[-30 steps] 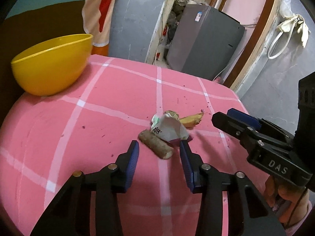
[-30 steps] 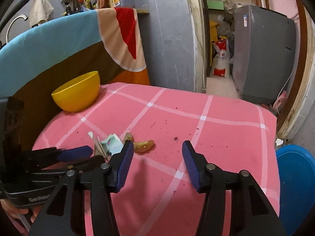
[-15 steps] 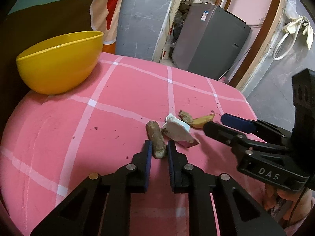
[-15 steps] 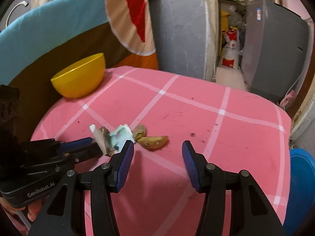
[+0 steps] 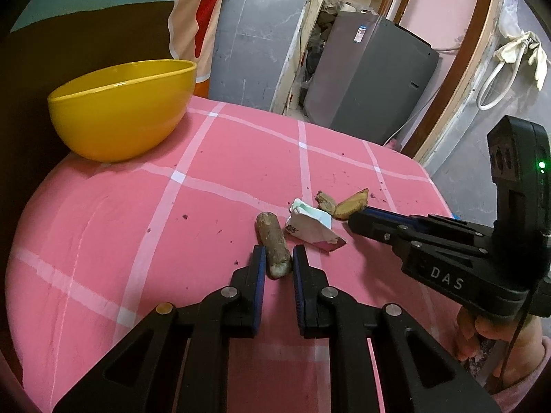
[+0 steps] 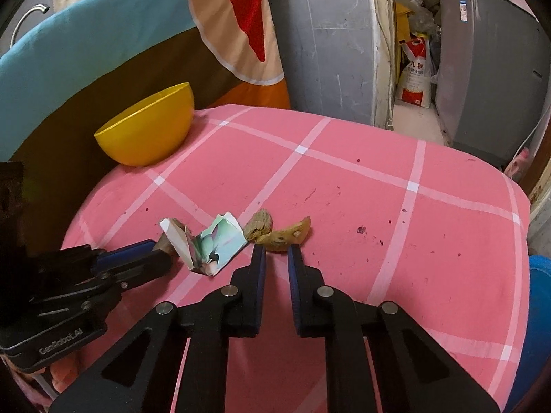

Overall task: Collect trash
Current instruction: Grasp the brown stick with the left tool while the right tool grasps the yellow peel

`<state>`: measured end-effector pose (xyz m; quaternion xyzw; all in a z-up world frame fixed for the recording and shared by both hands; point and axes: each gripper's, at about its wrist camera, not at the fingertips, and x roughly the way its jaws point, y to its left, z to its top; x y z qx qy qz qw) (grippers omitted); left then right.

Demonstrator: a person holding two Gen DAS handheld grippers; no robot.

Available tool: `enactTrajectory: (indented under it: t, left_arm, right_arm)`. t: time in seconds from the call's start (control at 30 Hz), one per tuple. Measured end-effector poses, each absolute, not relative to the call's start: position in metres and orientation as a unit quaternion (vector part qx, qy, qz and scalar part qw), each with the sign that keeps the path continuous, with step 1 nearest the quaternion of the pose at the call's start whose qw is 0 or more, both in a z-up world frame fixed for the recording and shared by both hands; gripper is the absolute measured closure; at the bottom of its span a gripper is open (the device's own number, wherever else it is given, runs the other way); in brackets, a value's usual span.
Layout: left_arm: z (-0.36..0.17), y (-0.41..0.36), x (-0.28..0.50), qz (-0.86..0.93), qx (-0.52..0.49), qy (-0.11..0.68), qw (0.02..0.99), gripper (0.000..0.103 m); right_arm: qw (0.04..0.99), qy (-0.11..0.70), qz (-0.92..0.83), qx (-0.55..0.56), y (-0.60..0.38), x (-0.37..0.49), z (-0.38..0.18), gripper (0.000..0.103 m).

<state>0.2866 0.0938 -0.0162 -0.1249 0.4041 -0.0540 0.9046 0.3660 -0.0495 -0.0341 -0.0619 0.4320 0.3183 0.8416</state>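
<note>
On the pink checked tablecloth [image 5: 206,227], both grippers are mid-pickup. The left gripper [image 5: 278,263] pinches a brown root stub's [image 5: 272,241] near end; the right gripper [image 6: 276,258] has narrowed around a yellow peel [image 6: 286,235], contact unclear. A crumpled carton [image 5: 311,229] lies between. Next: lift toward the yellow bowl [image 5: 120,110] at ten o'clock, likely the collection spot.

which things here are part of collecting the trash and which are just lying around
Job: brown stick in the left gripper; torn carton; yellow peel at the right gripper; brown scrap; yellow bowl.
Around: grey appliance; sack; blue bin.
</note>
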Motion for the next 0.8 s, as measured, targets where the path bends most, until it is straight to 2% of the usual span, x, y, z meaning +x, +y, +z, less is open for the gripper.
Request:
enactTrajectory:
  t: [0.13,0.23,0.53,0.73,0.8]
  left_arm:
    - [-0.015,0.097,0.287,-0.045,-0.128,0.402,0.905,0.091]
    - [-0.014,0.099,0.288,-0.035,-0.128,0.4,0.907,0.091]
    - [-0.021,0.114,0.292,-0.026,-0.141,0.4,0.905,0.091]
    - [-0.022,0.117,0.291,-0.03,-0.145,0.4,0.904,0.091]
    - [-0.023,0.117,0.291,-0.03,-0.145,0.4,0.904,0.091]
  right_arm:
    - [0.838,0.439,0.32,-0.049,-0.051,0.369,-0.036,0.089]
    - [0.839,0.439,0.317,-0.044,-0.051,0.37,-0.035,0.074]
    - [0.832,0.457,0.306,-0.07,-0.034,0.385,-0.035,0.069]
    - [0.832,0.457,0.3,-0.093,-0.028,0.39,-0.038,0.068]
    - [0.833,0.456,0.3,-0.094,-0.029,0.389,-0.038,0.071]
